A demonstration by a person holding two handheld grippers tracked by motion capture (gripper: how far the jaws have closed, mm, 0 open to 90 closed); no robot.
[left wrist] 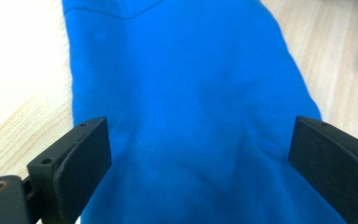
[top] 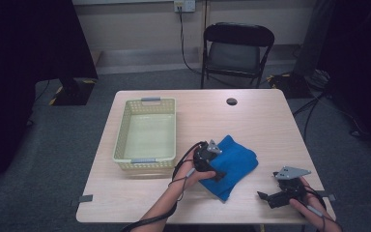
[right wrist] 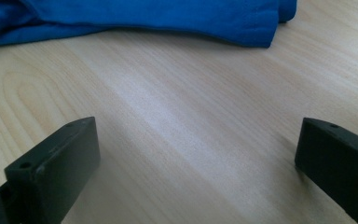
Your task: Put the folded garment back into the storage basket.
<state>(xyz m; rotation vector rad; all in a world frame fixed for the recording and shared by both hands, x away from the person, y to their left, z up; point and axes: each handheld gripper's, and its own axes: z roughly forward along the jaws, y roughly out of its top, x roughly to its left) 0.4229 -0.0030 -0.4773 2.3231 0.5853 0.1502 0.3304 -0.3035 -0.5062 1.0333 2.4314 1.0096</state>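
Note:
A folded blue cloth (top: 234, 164) lies on the wooden table right of centre. My left gripper (top: 216, 175) hovers over the cloth's near left part; in the left gripper view its jaws stand wide apart with the blue cloth (left wrist: 191, 107) spread between and below them, nothing clamped. My right gripper (top: 266, 197) is low near the table's front right corner, apart from the cloth. In the right gripper view its jaws are wide open over bare wood, and the cloth's edge (right wrist: 168, 18) lies ahead of them.
A pale yellow lattice basket (top: 147, 134) with nothing in it sits on the table's left half. A dark round hole (top: 231, 101) marks the far side of the tabletop (top: 251, 121). A black chair (top: 235, 50) stands beyond the table.

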